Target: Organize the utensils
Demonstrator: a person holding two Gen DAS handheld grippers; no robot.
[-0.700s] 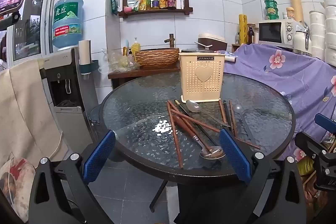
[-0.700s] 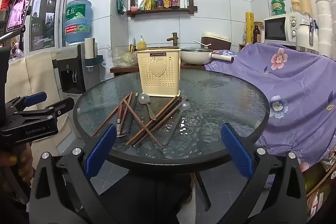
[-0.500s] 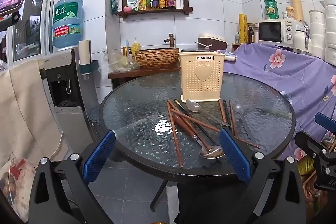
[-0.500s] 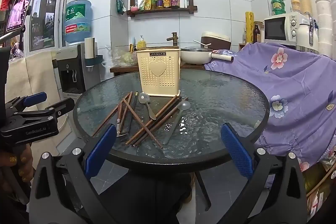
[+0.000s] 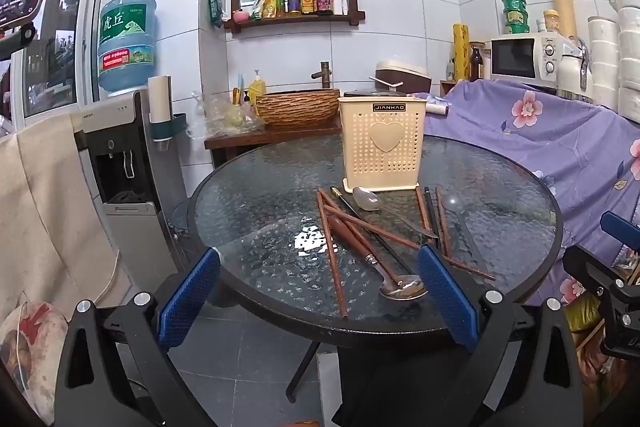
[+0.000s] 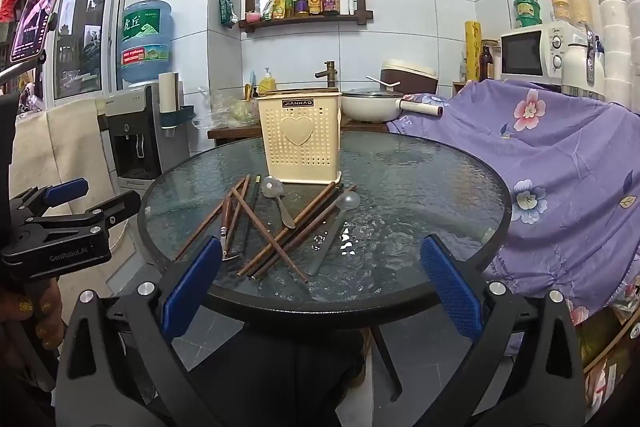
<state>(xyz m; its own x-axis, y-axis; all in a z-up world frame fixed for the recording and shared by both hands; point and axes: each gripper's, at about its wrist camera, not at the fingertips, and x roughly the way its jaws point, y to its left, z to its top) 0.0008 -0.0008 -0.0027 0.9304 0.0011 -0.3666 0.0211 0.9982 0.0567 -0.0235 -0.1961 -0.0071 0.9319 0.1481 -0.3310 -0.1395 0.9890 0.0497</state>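
A cream perforated utensil holder (image 5: 382, 147) (image 6: 300, 139) stands upright on the round glass table (image 5: 260, 195) (image 6: 420, 187). In front of it lie several brown chopsticks (image 5: 332, 247) (image 6: 272, 235), a metal spoon with a wooden handle (image 5: 400, 287), a clear spoon (image 5: 366, 198) (image 6: 274, 189) and a second pale spoon (image 6: 346, 203). My left gripper (image 5: 318, 303) is open and empty at the table's near edge. My right gripper (image 6: 320, 291) is open and empty, also short of the table edge. The left gripper also shows in the right wrist view (image 6: 68, 223).
A purple flowered cloth (image 5: 540, 131) (image 6: 560, 155) covers furniture to the right of the table. A water dispenser (image 5: 120, 155) stands at the left. A wooden counter with a woven basin (image 5: 298, 105) and a pan (image 6: 372, 105) is behind the table.
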